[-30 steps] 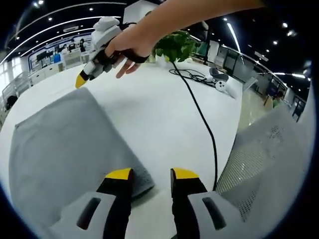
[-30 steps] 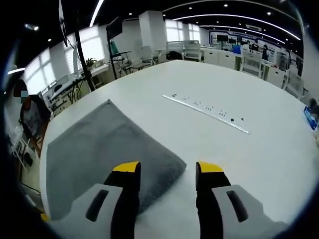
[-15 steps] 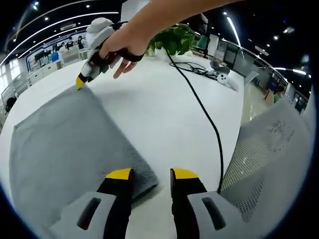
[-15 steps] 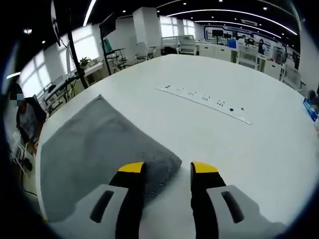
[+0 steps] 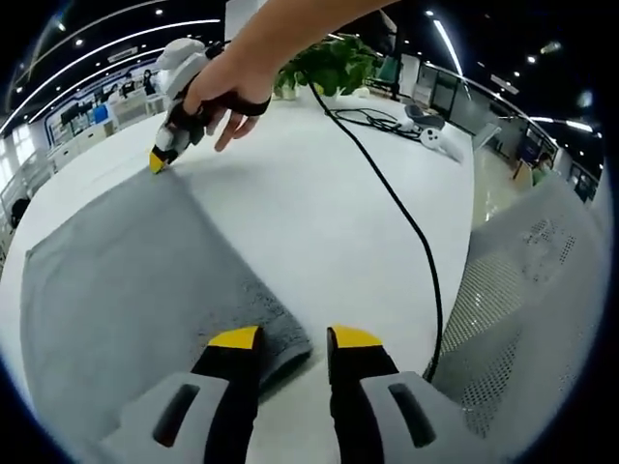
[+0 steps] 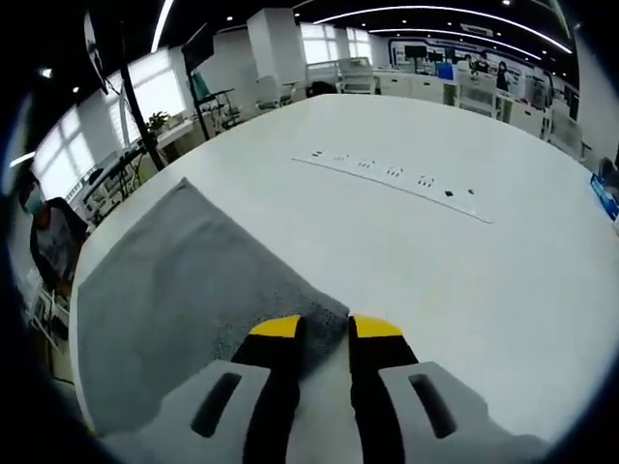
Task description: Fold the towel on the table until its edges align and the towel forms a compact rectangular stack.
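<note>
Flat grey rectangular terry towel (image 5: 126, 280) lying leftward of both tools: right gripper (image 6: 324, 329) nearly pinched on its far corner, left gripper (image 5: 283, 337) parted astride its near corner.

The right hand-held gripper (image 6: 322, 327) now has its jaws drawn in narrow around a corner of the grey towel (image 6: 184, 280), where they stood wide a second ago. The left hand-held gripper (image 5: 286, 337) narrows its gap slightly at its own towel corner.

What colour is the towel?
Plain grey towel, with no pattern; it shows best in the left gripper view.
</note>
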Tool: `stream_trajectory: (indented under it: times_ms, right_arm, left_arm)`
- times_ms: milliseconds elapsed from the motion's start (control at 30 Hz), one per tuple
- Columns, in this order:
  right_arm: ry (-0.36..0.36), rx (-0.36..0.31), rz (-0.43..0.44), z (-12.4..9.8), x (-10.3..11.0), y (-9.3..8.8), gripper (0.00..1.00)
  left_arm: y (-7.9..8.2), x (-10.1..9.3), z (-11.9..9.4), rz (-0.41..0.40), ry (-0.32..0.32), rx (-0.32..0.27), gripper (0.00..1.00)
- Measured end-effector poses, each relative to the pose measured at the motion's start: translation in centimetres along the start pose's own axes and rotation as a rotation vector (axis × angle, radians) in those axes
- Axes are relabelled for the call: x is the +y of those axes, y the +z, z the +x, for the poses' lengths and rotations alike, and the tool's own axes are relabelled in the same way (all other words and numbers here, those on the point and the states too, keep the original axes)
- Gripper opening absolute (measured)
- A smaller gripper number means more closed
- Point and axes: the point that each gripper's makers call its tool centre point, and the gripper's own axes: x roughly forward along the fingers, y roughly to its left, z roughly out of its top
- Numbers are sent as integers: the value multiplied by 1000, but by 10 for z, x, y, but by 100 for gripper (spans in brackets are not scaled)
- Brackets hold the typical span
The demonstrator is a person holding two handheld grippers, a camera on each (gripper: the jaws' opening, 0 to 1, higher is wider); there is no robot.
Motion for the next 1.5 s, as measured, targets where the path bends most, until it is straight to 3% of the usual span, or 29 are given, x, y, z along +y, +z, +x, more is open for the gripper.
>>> stream_trajectory:
  times_ms: [367, 600, 900, 1500]
  right_arm:
    - [37, 20, 1, -3, 5, -3, 4]
    - [37, 38, 13, -7, 4, -5, 0]
    - [15, 79, 14, -17, -17, -16, 0]
    - [-42, 96, 23, -51, -54, -41, 0]
  left_arm:
    - [-2, 5, 2, 76, 25, 22, 19]
    - [-1, 7, 3, 24, 23, 29, 5]
    - [9, -18, 10, 34, -52, 35, 4]
    - [32, -58, 26, 37, -152, 24, 3]
